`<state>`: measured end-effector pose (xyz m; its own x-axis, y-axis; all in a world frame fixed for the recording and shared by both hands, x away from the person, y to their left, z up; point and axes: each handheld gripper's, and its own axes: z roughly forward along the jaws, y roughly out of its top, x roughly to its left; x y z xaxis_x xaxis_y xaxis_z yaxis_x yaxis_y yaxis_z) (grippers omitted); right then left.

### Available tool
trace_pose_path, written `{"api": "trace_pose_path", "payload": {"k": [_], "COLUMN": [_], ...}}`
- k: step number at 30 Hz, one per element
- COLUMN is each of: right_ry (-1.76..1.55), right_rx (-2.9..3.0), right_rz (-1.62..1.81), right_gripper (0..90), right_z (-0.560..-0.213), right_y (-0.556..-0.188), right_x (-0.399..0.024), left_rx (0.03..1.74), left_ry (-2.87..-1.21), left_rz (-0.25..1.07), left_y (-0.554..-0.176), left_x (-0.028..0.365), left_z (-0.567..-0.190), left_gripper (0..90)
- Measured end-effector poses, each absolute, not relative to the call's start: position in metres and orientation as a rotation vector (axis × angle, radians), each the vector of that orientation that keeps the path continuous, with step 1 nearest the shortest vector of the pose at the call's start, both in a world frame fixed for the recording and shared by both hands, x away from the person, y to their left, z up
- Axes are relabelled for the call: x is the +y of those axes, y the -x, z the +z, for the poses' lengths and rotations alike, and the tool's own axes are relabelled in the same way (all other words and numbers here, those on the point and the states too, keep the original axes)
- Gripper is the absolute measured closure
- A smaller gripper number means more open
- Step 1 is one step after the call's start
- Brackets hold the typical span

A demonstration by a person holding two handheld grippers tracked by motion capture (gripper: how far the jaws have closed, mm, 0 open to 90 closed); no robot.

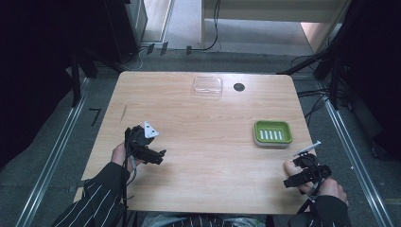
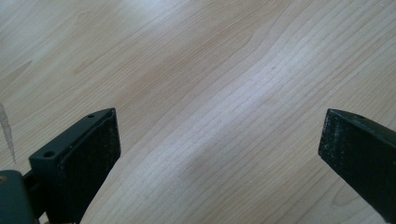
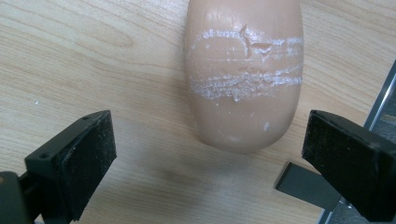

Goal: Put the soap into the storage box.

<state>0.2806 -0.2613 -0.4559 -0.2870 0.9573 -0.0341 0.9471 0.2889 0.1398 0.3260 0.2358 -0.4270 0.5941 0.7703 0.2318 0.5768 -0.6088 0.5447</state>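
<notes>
Near the bench's front-right edge, a peach soap-like bar lies just ahead of the right gripper, fingers wide apart, holding nothing; left gripper front-left, fingers spread wide over bare wood; green soap dish mid-right; clear lid far centre.

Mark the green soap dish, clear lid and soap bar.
green soap dish (image 1: 272,133), high view, slotted middle.
clear lid (image 1: 207,85), high view, flat top.
soap bar (image 3: 243,70), right gripper view, scratched face.
</notes>
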Motion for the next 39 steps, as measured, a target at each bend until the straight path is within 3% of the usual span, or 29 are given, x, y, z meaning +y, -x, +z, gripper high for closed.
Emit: {"api": "trace_pose_path", "payload": {"k": [39], "right_ry": [-1.760], "right_rx": [2.397], "right_rz": [0.158], "right_gripper": [3.0], "right_z": [-0.4522], "right_y": [-0.2836], "right_x": [-0.2621], "left_rx": [1.072], "left_ry": [-2.408], "left_rz": [0.632], "left_y": [-0.3264], "left_x": [0.2368], "left_z": [-0.4272], "left_gripper": [0.0]}}
